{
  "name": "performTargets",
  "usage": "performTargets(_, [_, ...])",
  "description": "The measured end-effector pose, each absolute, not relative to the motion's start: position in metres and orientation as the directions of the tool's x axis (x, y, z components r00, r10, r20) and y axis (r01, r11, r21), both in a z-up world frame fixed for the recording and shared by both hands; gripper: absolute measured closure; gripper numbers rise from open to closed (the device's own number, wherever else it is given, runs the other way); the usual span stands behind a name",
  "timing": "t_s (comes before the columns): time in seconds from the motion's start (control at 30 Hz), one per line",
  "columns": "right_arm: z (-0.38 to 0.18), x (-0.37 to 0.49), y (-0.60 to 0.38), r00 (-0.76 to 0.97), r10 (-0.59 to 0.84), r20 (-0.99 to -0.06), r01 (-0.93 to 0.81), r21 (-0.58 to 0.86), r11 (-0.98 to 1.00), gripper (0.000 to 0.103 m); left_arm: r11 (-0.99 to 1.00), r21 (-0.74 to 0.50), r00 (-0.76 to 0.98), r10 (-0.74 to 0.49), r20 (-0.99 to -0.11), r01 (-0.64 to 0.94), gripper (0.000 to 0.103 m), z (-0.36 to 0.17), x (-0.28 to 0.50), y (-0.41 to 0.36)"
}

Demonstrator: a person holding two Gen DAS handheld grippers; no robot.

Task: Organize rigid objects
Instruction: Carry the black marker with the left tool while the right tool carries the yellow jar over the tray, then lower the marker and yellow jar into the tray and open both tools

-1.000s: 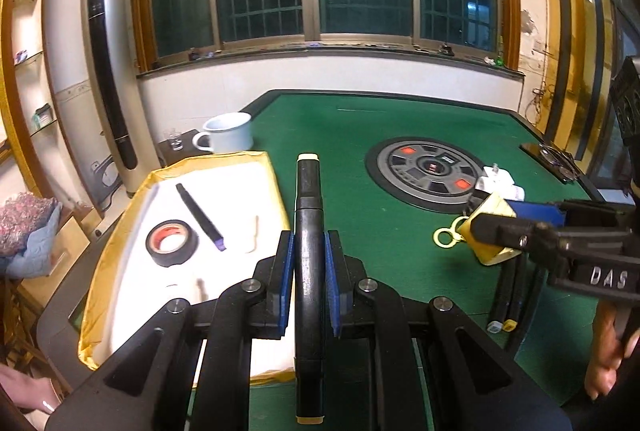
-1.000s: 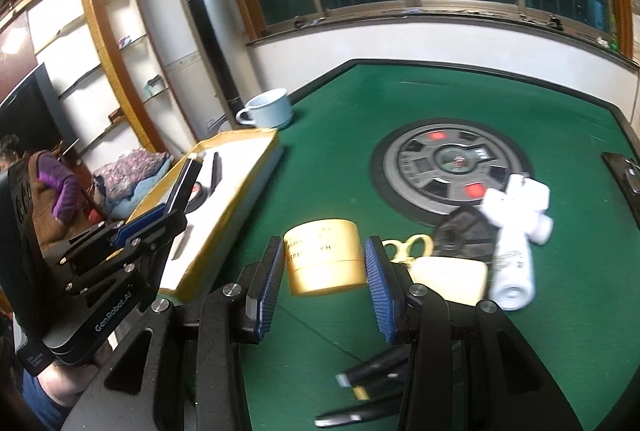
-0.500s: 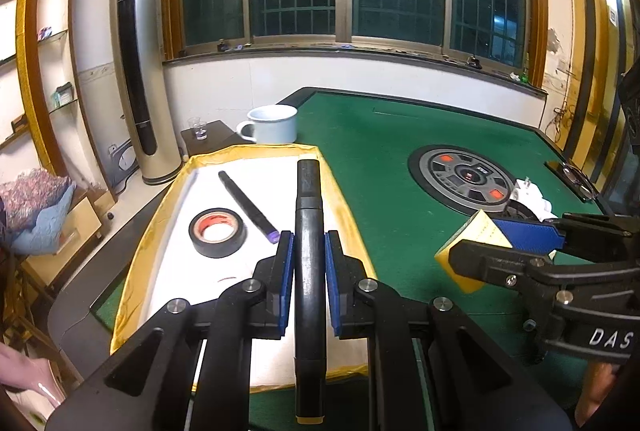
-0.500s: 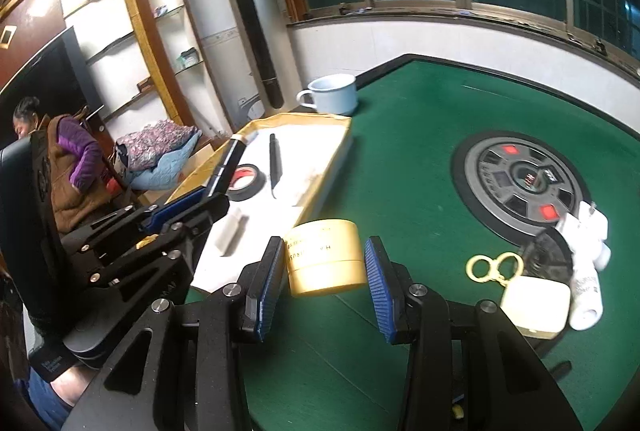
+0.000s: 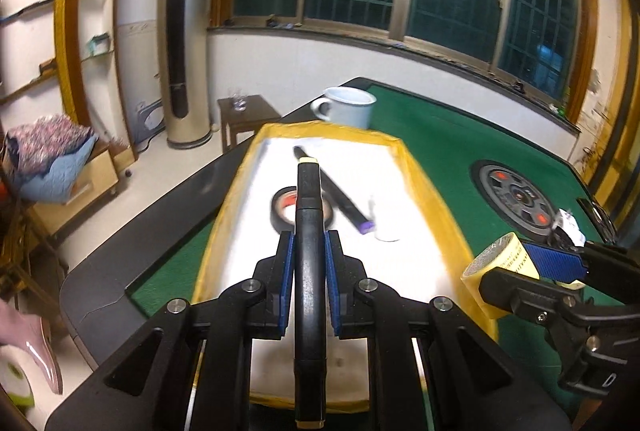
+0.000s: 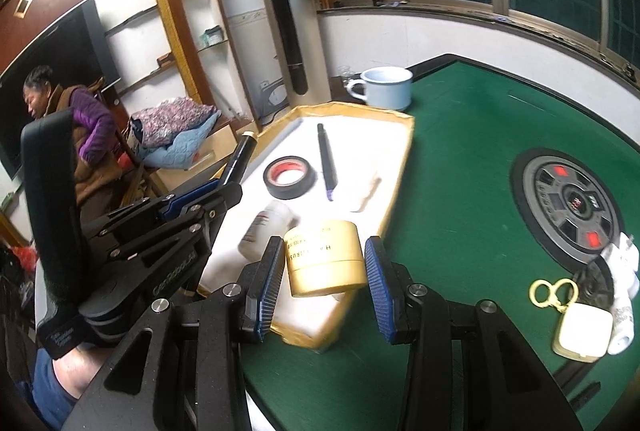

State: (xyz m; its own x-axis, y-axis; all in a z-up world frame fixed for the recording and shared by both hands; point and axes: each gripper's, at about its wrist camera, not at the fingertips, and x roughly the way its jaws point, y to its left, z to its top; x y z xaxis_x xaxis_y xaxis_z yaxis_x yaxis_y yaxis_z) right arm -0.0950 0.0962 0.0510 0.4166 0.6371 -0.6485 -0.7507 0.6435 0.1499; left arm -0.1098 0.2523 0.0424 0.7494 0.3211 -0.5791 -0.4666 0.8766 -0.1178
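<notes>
A: Step in hand: carrying. Left gripper (image 5: 308, 263) clamped tight on black marker (image 5: 308, 231) above white tray (image 5: 420, 175); right gripper (image 6: 322, 281) part-open, gripping yellow tape roll (image 6: 324, 257) over tray's near corner.

B: Next: lower, release inside. Right view alone shows small bottle (image 6: 266, 229), scissors (image 6: 550, 293) on green surface (image 6: 460, 151).

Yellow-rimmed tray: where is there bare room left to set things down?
On the yellow-rimmed tray, the far end towards the blue mug is bare. The middle is crowded: black tape roll, black marker, small white bottle.
</notes>
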Motion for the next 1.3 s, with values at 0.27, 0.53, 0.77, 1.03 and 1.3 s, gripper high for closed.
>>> performTargets(0.27, [0.027, -0.080, 0.132, 0.376, 0.588, -0.716, -0.751, 0.136, 0.646, 0.066, 0.863, -0.141, 0.710, 0.294, -0.640, -0.485, 0.090, 0.024, -0.103, 0.275])
performTargets(0.53, [0.014, -0.081, 0.142, 0.353, 0.568, -0.744, -0.764, 0.120, 0.633, 0.066, 0.870, -0.118, 0.692, 0.292, -0.660, -0.479, 0.090, 0.015, -0.096, 0.275])
performTargets(0.77, [0.009, -0.083, 0.148, 0.363, 0.554, -0.749, -0.770, 0.094, 0.631, 0.066, 0.869, -0.112, 0.687, 0.296, -0.664, -0.483, 0.090, 0.014, -0.095, 0.278])
performTargets(1.03, [0.009, -0.084, 0.150, 0.358, 0.556, -0.750, -0.780, 0.088, 0.620, 0.066, 0.869, -0.098, 0.678, 0.302, -0.670, -0.485, 0.090, 0.015, -0.095, 0.277])
performTargets(1.3, [0.012, -0.089, 0.151, 0.367, 0.550, -0.750, -0.787, 0.065, 0.613, 0.065, 0.865, -0.122, 0.680, 0.287, -0.675, -0.486, 0.088, 0.015, -0.097, 0.280])
